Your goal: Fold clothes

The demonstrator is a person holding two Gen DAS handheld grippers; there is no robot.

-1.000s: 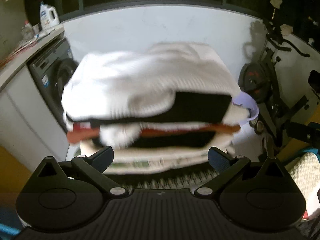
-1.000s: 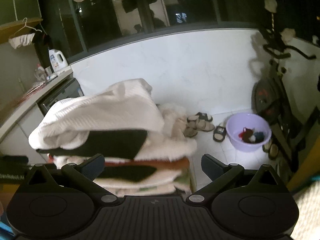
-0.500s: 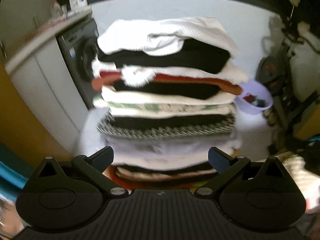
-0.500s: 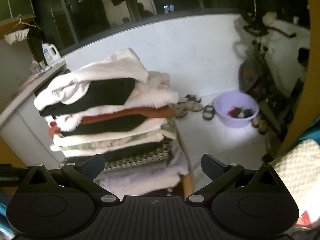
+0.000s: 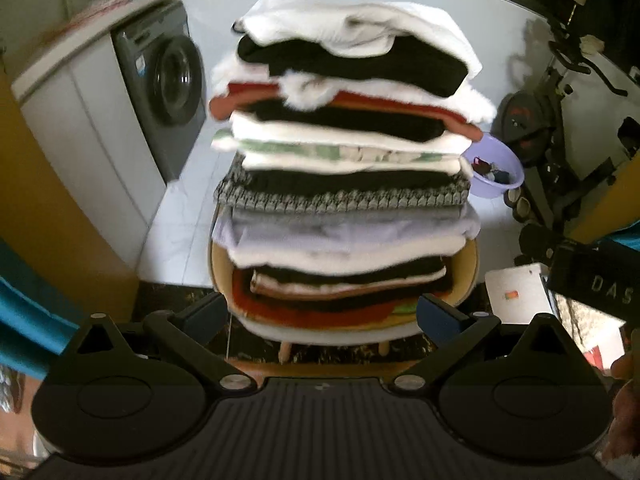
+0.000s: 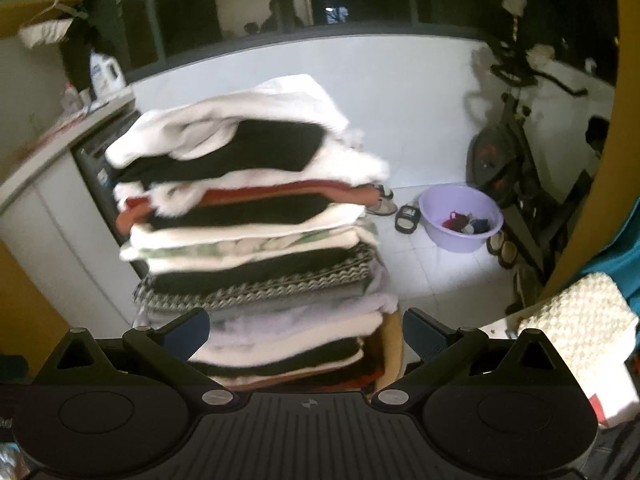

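tall stack of folded clothes [image 5: 344, 184] is sitting on a round chair [image 5: 468, 276], white sweater [image 5: 360, 28] lying on top. left gripper [image 5: 320, 314] and right gripper [image 6: 306, 330] are hovering before it, jaws spread, gripping nothing. lilac basin [image 6: 460, 216] is resting on the floor beside.

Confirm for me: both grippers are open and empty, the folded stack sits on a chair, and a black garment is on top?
Not quite. The top of the folded stack is a white garment; black lies just beneath, as the left wrist view shows. The rest holds: left gripper and right gripper open, chair underneath.
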